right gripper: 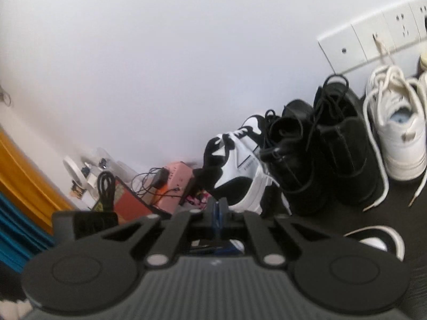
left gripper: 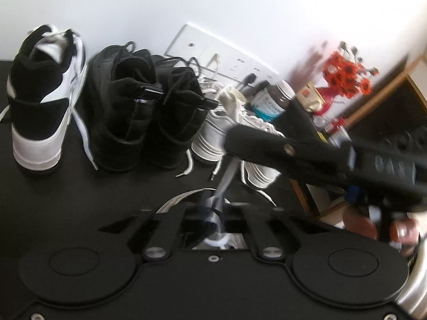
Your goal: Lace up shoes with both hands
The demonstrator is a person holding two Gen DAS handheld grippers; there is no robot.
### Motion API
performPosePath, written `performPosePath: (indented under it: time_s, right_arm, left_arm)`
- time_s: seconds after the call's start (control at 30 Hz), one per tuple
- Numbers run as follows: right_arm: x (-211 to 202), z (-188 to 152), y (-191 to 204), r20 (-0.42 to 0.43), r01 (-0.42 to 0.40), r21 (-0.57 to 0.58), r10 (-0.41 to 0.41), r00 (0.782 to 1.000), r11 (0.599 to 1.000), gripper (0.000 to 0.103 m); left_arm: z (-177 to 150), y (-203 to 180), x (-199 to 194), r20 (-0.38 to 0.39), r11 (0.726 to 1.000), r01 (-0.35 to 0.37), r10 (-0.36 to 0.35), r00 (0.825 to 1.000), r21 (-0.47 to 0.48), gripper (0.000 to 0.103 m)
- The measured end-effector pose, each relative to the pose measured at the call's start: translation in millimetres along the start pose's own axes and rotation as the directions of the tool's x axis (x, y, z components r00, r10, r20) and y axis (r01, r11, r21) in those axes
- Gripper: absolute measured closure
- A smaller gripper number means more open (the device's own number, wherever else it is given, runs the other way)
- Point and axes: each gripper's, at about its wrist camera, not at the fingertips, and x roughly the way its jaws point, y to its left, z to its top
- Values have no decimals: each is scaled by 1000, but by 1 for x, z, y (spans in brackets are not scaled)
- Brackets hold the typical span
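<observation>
— Where is the shoe being laced found?

— At the bottom centre of the left wrist view, directly under the left gripper (left gripper: 210, 213), a white shoe (left gripper: 213, 237) with a black-edged sole is seen; the same sole shows at the lower right of the right wrist view. A pale lace (left gripper: 226, 178) is seen rising from between the left gripper's fingers toward the right gripper (left gripper: 240, 136), which crosses the frame from the right.

— Are the grippers clenched?

— The left gripper appears closed on the lace, though the frame is blurred. In the right wrist view the right gripper's blue pads (right gripper: 220, 210) are pressed together; whether the lace is pinched there cannot be told.

— How is this step best done?

— By judgement, the lace is being drawn taut. Tension should be kept even, the pull made along the lace, and the shoe kept from being lifted off the dark surface (left gripper: 120, 194).

— What else is nearby?

— Along the wall a black-and-white high-top (left gripper: 40, 101), a black pair (left gripper: 138, 112) and a white pair (left gripper: 213, 136) are lined up; loose lace ends lying before them should not be snagged.
</observation>
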Motion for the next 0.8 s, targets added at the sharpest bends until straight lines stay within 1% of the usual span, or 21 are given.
performPosePath:
  time_s: [0.07, 0.13, 0.17, 0.2, 0.27, 0.37, 0.4, 0.47, 0.57, 0.6, 0.63, 0.67, 0.7, 0.8]
  right_arm:
    - [-9, -2, -1, 23, 33, -26, -33, 999, 999, 97]
    - [-21, -2, -6, 56, 58, -29, -56, 997, 998, 88]
    - [-26, -3, -8, 64, 72, -44, -69, 996, 996, 74]
    - [-30, -3, -9, 68, 87, -66, -83, 994, 994, 69]
    - [-37, -6, -11, 63, 117, -119, -110, 992, 986, 69]
    - [-33, -16, -5, 8, 138, -241, -140, 990, 961, 69]
    - [-29, -21, -1, -12, 130, -278, -139, 990, 952, 69]
    - [-20, -29, 6, -38, 99, -317, -117, 992, 943, 69]
    - [-8, -33, 12, -54, 69, -337, -92, 994, 939, 69]
    - [-4, -33, 14, -54, 65, -341, -88, 995, 938, 71]
    - [-1, -31, 15, -53, 59, -344, -82, 995, 937, 75]
    - [1, -29, 15, -54, 51, -345, -74, 996, 937, 95]
    - [3, -27, 15, -54, 43, -346, -66, 996, 937, 99]
    - [2, -21, 15, -43, 32, -328, -49, 998, 944, 99]
  left_arm:
    - [1, 2, -2, 7, 1000, 0, 0, 1000, -22, 102]
    - [3, 4, -5, 14, 999, 2, -2, 1000, -41, 102]
    - [4, 4, -7, 24, 999, 8, -6, 1000, -51, 102]
    - [6, 5, -10, 37, 998, 16, -13, 999, -61, 102]
    - [12, 2, -16, 61, 997, 30, -26, 998, -68, 102]
    - [19, -6, -22, 89, 998, 45, -41, 995, -49, 102]
    - [21, -10, -24, 93, 998, 50, -46, 995, -40, 102]
    - [22, -15, -26, 98, 998, 55, -52, 994, -27, 102]
    - [21, -22, -27, 100, 998, 59, -57, 993, -13, 102]
    - [20, -23, -28, 100, 998, 60, -58, 993, -11, 102]
    - [19, -23, -29, 102, 998, 60, -58, 993, -11, 102]
    - [19, -24, -30, 105, 998, 59, -58, 993, -12, 102]
    - [18, -23, -32, 111, 998, 57, -55, 992, -11, 102]
    - [17, -19, -40, 133, 999, 46, -45, 990, -7, 99]
